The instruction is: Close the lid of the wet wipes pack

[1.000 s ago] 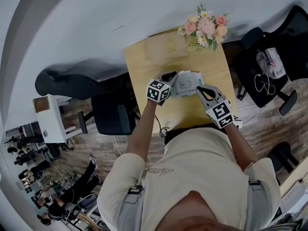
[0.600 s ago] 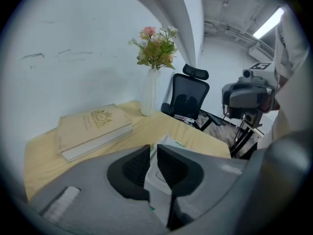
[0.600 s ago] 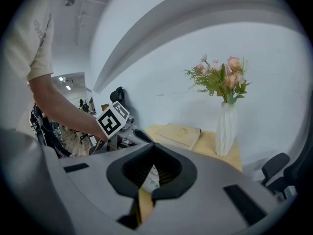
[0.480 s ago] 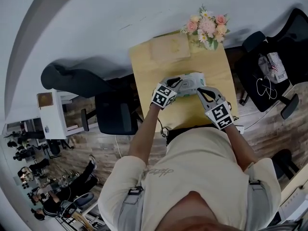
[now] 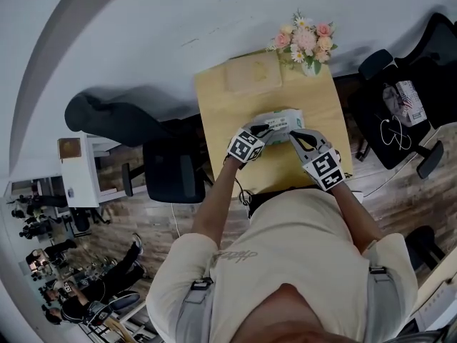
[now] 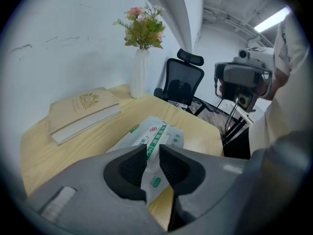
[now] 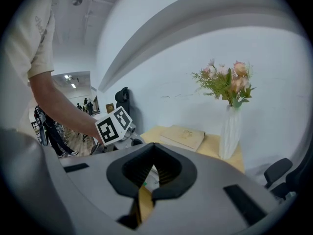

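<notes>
**White pack lies crosswise between my two tools**

Pale wood worktop, with the wet wipes pack near its middle, long axis running left to right across my front. The left hand-held gripper has its tips over the pack's left end. The right hand-held gripper sits just beside the pack's near right corner. I judge the left one better placed for the press, as it already points along the length of the pack.

From the left hand-held gripper I see the jaws released by only a narrow slit, nothing clamped that I can make out. The pack stretches away from them towards the upper right, green label on top. A raised panel on that face is probably the lid; I cannot tell whether it is latched, so I count the closing as not confirmed.

The right hand-held gripper is clenched, tips meeting and holding nothing. Its view gives only a sliver of the pack below the tips, so the label and the lid show only from the left.

The head view alone shows both tools against the pack at once. A book and a vase of flowers stand well apart at the far edge.
</notes>
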`<state>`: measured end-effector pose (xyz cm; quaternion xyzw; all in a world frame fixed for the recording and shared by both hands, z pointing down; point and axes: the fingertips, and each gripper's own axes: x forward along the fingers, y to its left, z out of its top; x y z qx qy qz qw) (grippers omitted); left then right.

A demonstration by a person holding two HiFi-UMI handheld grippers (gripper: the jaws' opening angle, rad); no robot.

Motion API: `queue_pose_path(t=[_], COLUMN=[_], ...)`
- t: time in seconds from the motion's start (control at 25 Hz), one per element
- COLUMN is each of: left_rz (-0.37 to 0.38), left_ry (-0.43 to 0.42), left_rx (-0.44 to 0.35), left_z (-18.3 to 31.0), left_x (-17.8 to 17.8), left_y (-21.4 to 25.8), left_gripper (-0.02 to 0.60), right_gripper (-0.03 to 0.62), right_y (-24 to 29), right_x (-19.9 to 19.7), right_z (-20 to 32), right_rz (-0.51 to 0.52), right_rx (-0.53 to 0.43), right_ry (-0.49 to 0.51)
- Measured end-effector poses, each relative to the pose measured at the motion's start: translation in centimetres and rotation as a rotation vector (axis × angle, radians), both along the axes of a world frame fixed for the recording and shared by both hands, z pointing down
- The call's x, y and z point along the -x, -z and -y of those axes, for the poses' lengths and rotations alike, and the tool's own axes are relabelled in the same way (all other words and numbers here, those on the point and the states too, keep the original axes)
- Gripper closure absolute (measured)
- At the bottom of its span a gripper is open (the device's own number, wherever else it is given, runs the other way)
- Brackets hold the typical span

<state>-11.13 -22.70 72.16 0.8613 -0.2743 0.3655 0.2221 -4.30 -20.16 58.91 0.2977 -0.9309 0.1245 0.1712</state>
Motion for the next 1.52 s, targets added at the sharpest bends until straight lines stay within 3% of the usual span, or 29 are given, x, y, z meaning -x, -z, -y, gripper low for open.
queue_pose_path(t=[0.28, 0.44, 0.72, 1.52], left_rz=[0.072, 0.11, 0.245, 0.232], left_ry=[0.019, 0.045, -0.013, -0.046], left_rx=[0.097, 0.126, 0.052, 0.149], left_z=[-0.4, 0.0, 0.4, 1.0], left_x=[-0.1, 0.2, -0.3, -2.6], left_y=[-2.7, -3.0, -2.8, -3.0], left_gripper=[0.505, 0.543, 0.555, 0.556], right_gripper=[0.592, 0.592, 0.591, 0.592], right_y=[0.6, 0.9, 0.7, -1.2], right_x=[0.1, -0.4, -1.2, -2.2], right_z=[0.9, 1.3, 1.8, 2.6], right_rz=[0.015, 0.018, 0.022, 0.036], right_rx=[-0.032, -0.024, -0.02, 0.028], right_ry=[-0.005, -0.017, -0.029, -0.073])
